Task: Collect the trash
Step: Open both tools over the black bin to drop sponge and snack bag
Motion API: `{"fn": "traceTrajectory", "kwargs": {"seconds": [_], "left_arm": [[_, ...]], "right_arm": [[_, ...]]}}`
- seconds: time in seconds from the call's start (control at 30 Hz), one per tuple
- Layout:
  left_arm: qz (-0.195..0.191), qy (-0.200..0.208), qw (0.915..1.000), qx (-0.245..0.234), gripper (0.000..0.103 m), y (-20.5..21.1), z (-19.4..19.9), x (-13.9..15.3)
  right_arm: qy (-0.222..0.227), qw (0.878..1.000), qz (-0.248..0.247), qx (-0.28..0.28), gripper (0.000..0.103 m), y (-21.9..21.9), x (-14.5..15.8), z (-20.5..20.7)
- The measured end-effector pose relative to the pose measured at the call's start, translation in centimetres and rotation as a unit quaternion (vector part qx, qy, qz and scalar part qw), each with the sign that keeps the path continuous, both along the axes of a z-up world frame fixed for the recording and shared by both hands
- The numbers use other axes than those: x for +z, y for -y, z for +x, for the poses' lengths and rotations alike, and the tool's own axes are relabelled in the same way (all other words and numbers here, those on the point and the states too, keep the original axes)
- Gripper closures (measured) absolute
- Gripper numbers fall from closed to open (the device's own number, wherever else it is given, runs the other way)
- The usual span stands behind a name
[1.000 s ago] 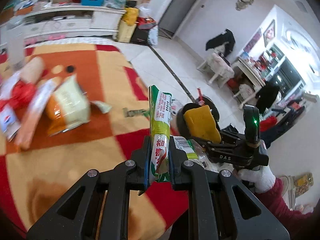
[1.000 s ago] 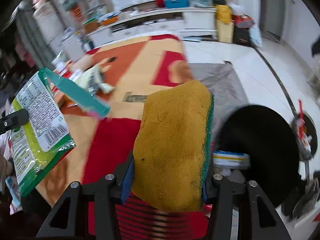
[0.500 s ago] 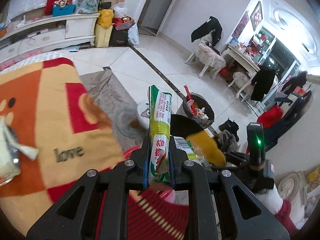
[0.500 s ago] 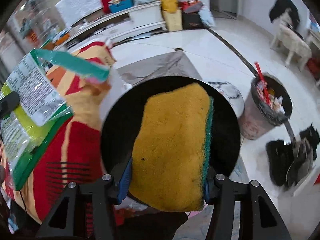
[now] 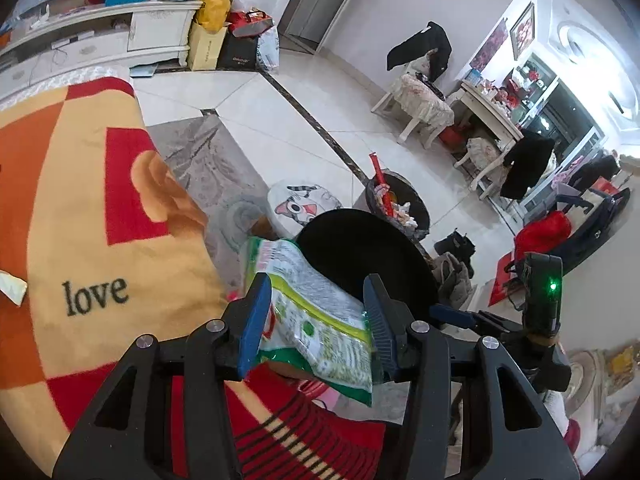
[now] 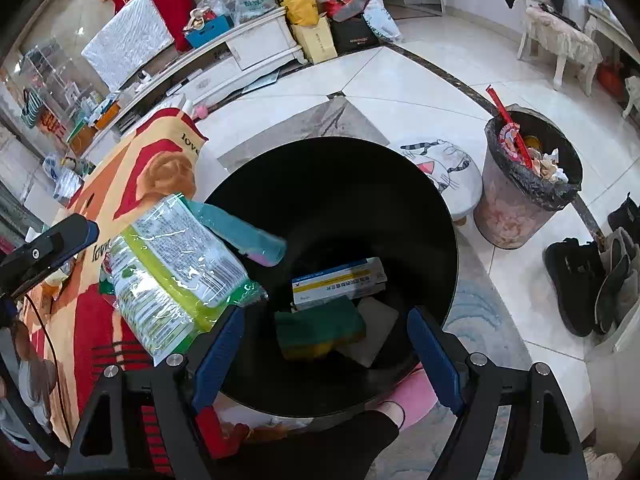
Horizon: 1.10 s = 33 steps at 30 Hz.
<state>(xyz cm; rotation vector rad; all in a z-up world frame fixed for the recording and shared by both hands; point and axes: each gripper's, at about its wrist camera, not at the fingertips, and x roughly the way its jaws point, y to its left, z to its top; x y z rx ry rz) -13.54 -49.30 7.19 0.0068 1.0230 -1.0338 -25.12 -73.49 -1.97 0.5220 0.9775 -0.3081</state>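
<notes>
Left gripper (image 5: 316, 316): its blue-padded jaws have just been opening and now stand apart, with the green-and-white plastic snack packet (image 5: 316, 312) lying loosely tilted between them. The packet's upper end leans over the rim of the black round bin (image 5: 384, 256), which sits directly ahead of and below the fingers. To the left of this claw spreads the orange, red and cream blanket printed with the word "love" (image 5: 80, 216).

Right gripper (image 6: 324, 344): its jaws have likewise just been opening and are spread wide, gripping nothing. The yellow sponge with a green scouring face (image 6: 320, 332) lies on the bin floor straight below, between the fingertips, beside a white-and-blue cardboard box (image 6: 340, 280) and a white flat piece (image 6: 376, 328). The snack packet hangs at this claw's upper left, over the bin rim. A second, lined waste bin full of rubbish (image 6: 524, 196) stands well to the upper right on the tiled floor.
</notes>
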Motion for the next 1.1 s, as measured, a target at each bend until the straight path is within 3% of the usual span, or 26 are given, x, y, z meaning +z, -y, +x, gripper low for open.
{"fn": "traceTrajectory", "kwargs": {"seconds": [0.23, 0.37, 0.53, 0.73, 0.83, 0.97, 1.1], "left_arm": [[-0.01, -0.005, 0.9999, -0.003, 0.057, -0.4, -0.2, 0.5], [-0.014, 0.019, 0.9996, 0.017, 0.057, -1.7, 0.3, 1.5], [-0.013, 0.021, 0.9982, 0.054, 0.057, -3.6, 1.8, 1.8], [-0.011, 0.014, 0.9969, 0.077, 0.057, -5.7, 2.6, 1.7], [-0.008, 0.018, 0.9967, 0.079, 0.057, -7.0, 2.7, 1.7], [-0.005, 0.023, 0.9962, 0.084, 0.057, -8.7, 2.7, 1.5], [0.001, 0.017, 0.9957, 0.091, 0.057, -10.0, 2.7, 0.8]], "right_arm": [[0.001, 1.0, -0.007, 0.003, 0.021, -0.2, 0.4, -0.4], [0.02, 0.999, -0.014, 0.04, 0.021, -2.1, 1.9, -0.5], [0.054, 0.994, -0.006, 0.092, 0.021, -5.4, 3.4, 0.6], [0.022, 0.985, -0.055, 0.16, 0.02, -10.3, 1.9, 4.6], [-0.012, 0.987, -0.11, 0.116, 0.02, -9.6, 0.6, 5.8], [-0.002, 0.997, -0.069, 0.038, 0.02, -5.6, 0.7, 4.2], [-0.002, 0.997, -0.066, 0.029, 0.02, -4.7, 1.3, 3.0]]}}
